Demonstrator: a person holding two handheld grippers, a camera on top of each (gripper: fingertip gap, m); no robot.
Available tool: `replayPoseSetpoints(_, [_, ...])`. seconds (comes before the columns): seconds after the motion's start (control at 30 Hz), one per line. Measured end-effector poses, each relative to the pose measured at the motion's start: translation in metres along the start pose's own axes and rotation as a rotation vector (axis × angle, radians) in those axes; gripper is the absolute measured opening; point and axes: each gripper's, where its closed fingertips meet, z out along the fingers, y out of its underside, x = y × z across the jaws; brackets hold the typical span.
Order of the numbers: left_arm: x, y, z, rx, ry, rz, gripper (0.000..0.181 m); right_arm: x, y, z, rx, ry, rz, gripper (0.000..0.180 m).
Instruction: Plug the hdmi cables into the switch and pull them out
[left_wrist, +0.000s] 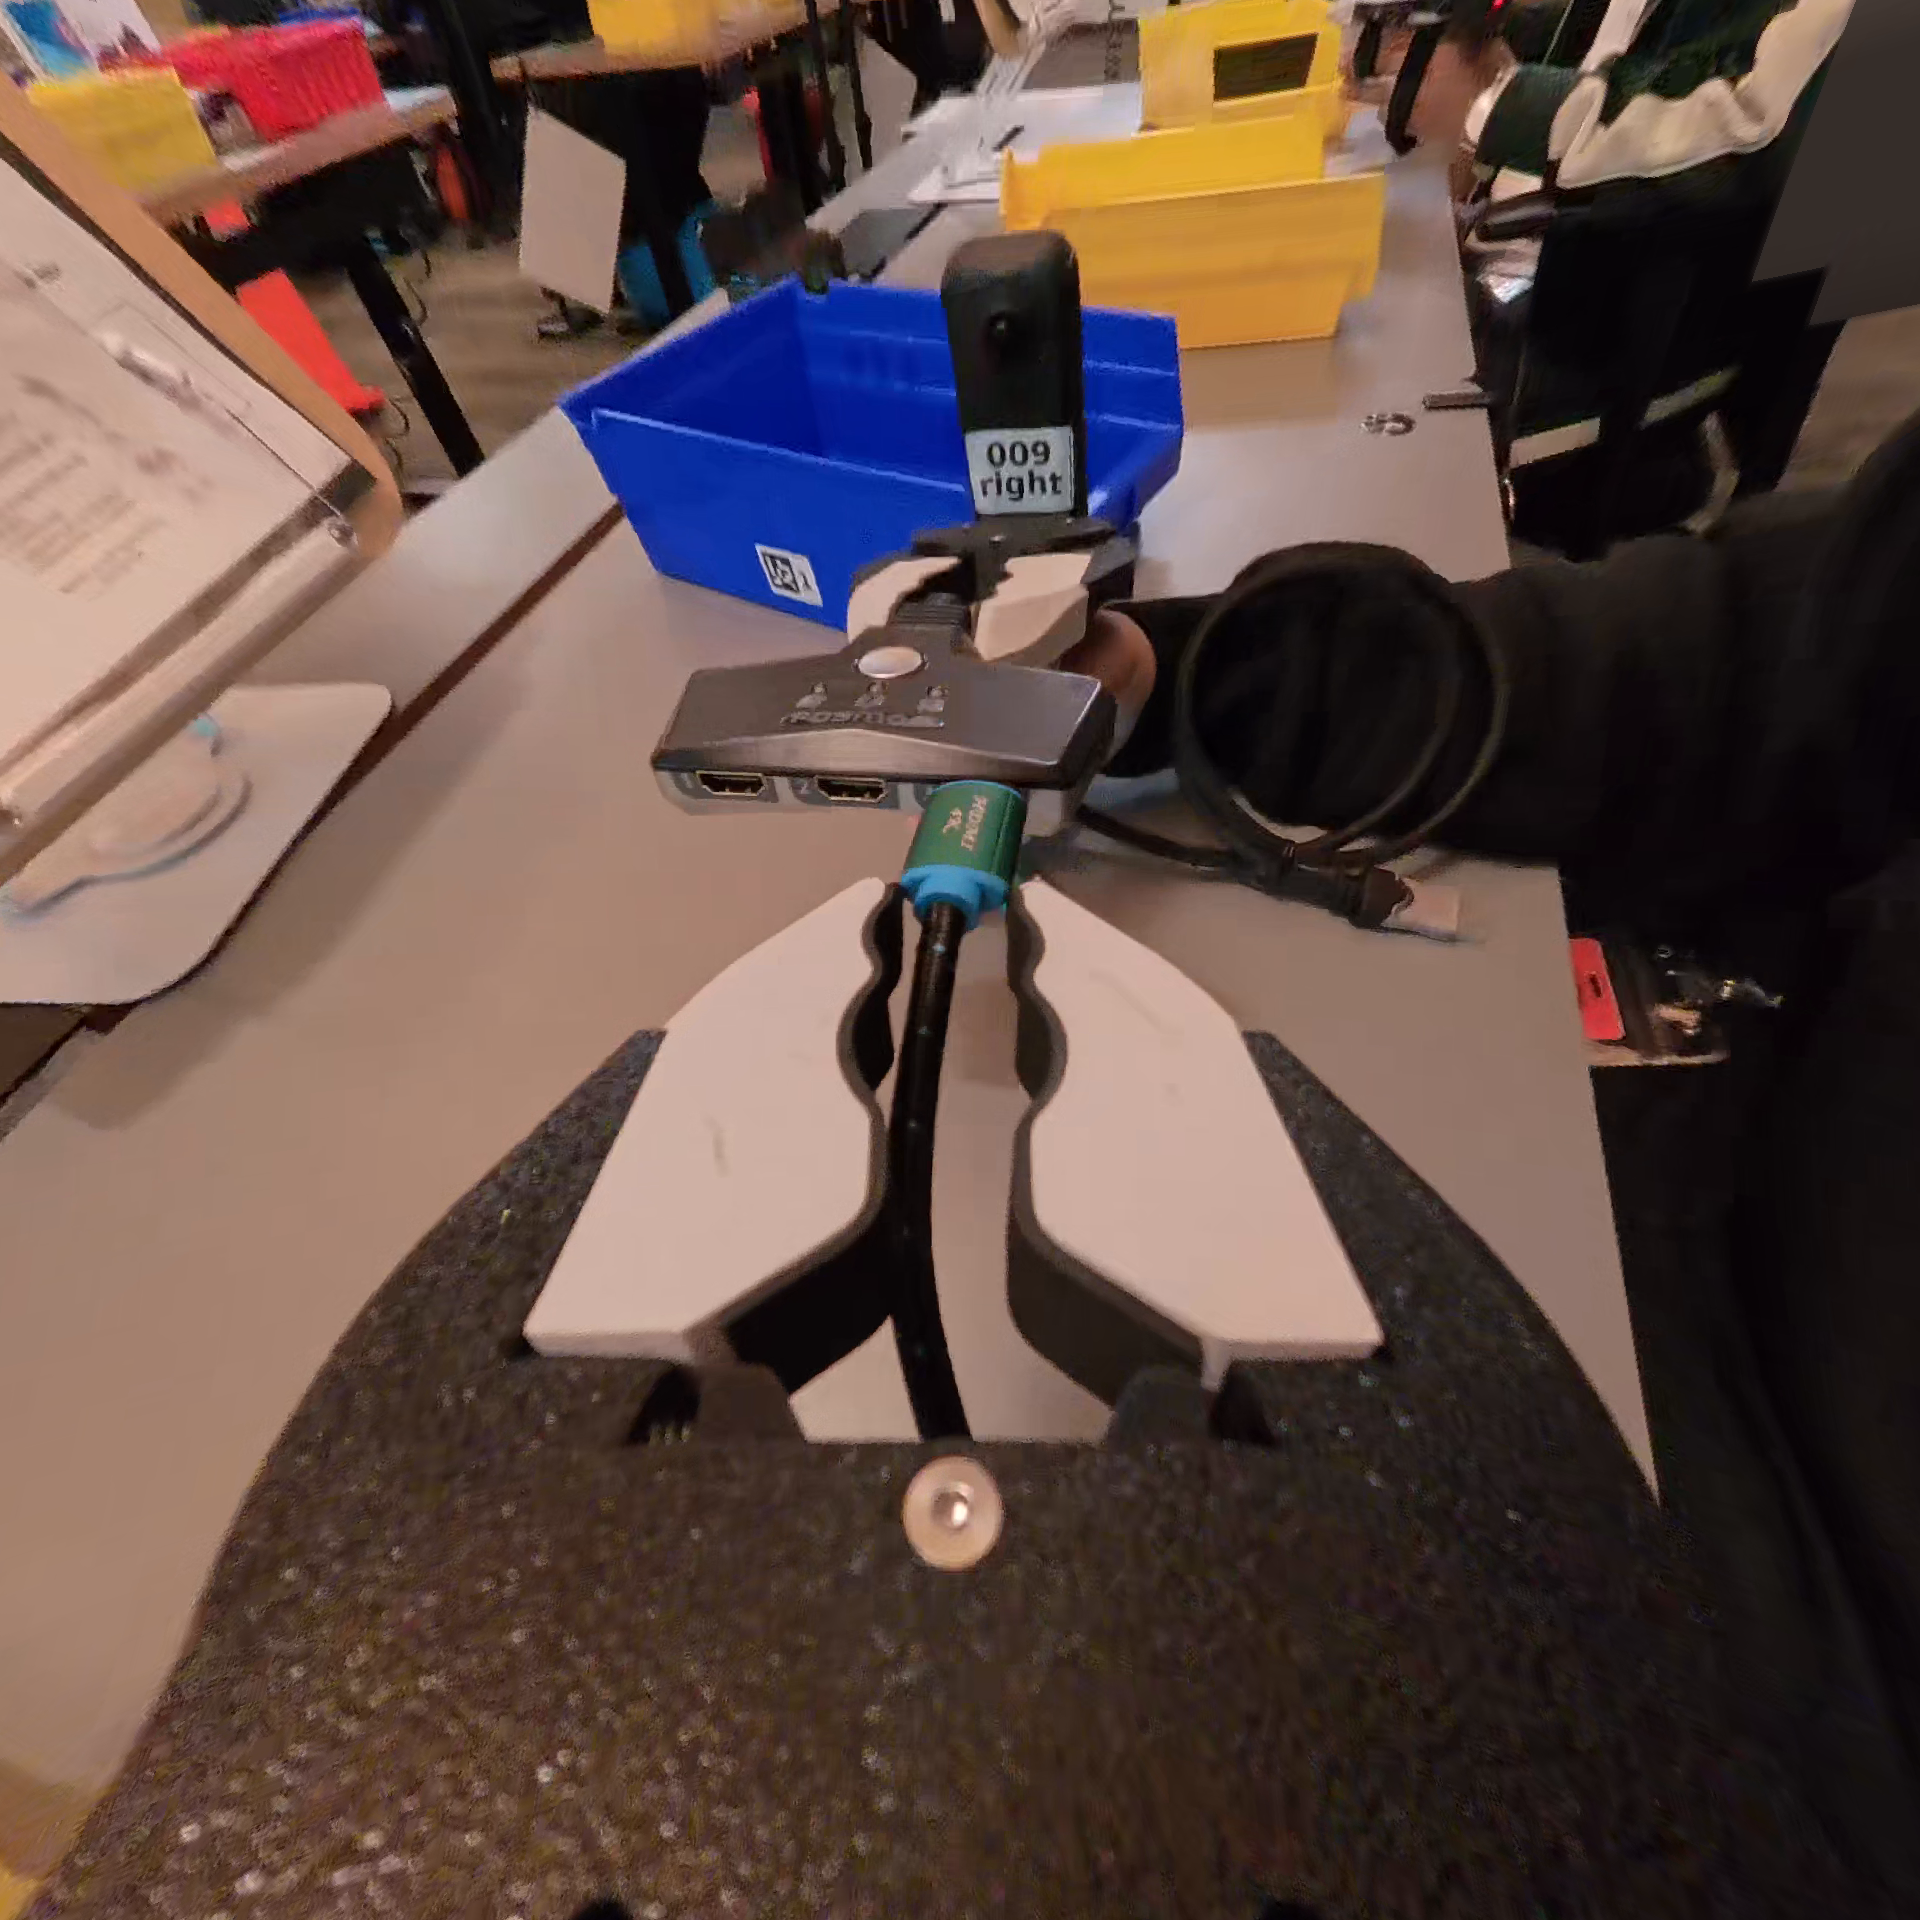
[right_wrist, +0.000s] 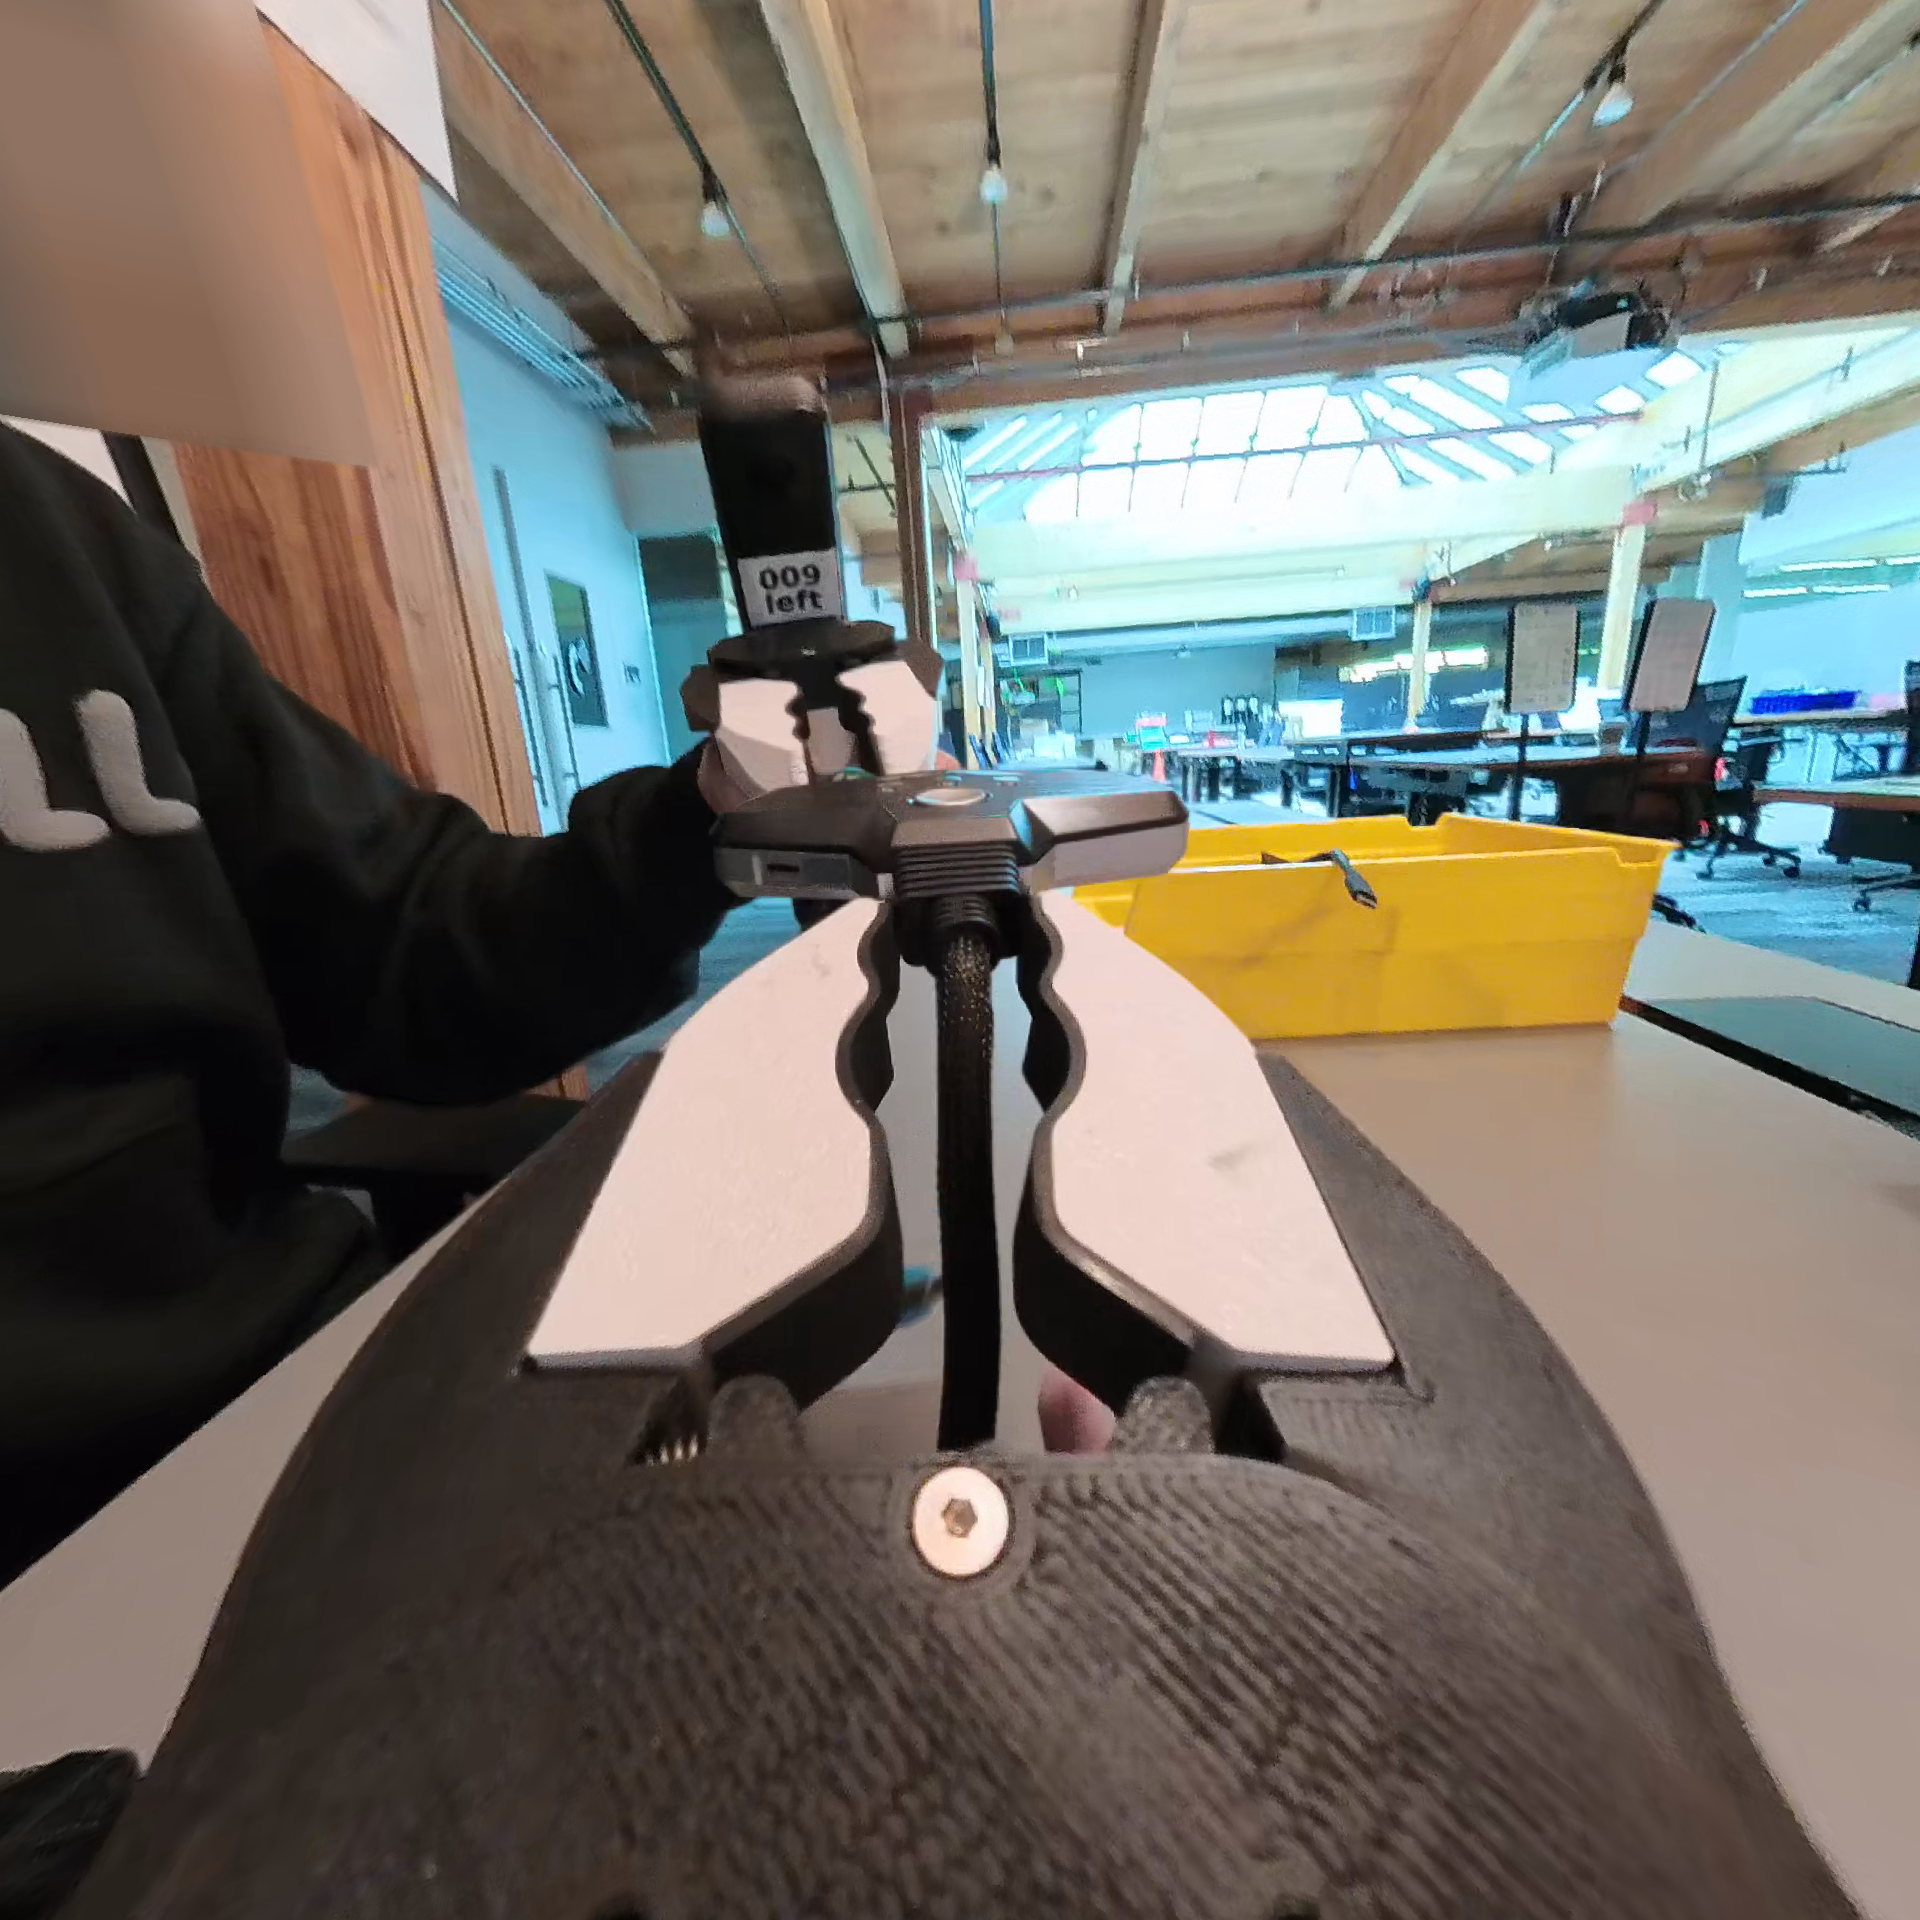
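Switch (left_wrist: 883, 727) held off the table, my right gripper (right_wrist: 951, 925) clamped on its tail cable to brace it | left gripper (left_wrist: 951, 904) pinching green plug's (left_wrist: 961, 826) cable, plug seated in third port.

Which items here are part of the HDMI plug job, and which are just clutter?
In the job:
- switch, held off the table
- green HDMI plug, at the switch's third port
- left gripper, on the plug's cable
- right gripper, on the switch's own cable

Lying about:
- blue bin
- yellow bin
- coiled black cable
- document stand
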Motion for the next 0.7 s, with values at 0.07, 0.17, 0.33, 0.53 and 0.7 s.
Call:
replayPoseSetpoints(0.07, [-0.006, -0.013, -0.009, 0.047, -0.068, 0.045, 0.028, 0.0, -0.001, 0.0, 0.002, 0.0, -0.009, 0.022])
replayPoseSetpoints(0.17, [-0.025, -0.052, -0.058, 0.237, -0.207, 0.086, 0.029, 0.003, -0.003, -0.007, 0.019, 0.014, -0.004, 0.022])
replayPoseSetpoints(0.33, [-0.125, -0.002, -0.154, 0.038, -0.666, -0.233, 0.028, 0.015, -0.006, -0.016, 0.063, 0.062, 0.017, 0.022])
replayPoseSetpoints(0.53, [-0.19, 0.077, -0.184, -0.031, -0.693, -0.602, 0.032, 0.012, -0.008, -0.016, 0.081, 0.032, 0.031, 0.022])
replayPoseSetpoints(0.7, [-0.239, 0.106, -0.165, 0.141, -0.608, -0.943, 0.024, 0.01, -0.007, -0.014, 0.072, 0.02, 0.035, 0.022])
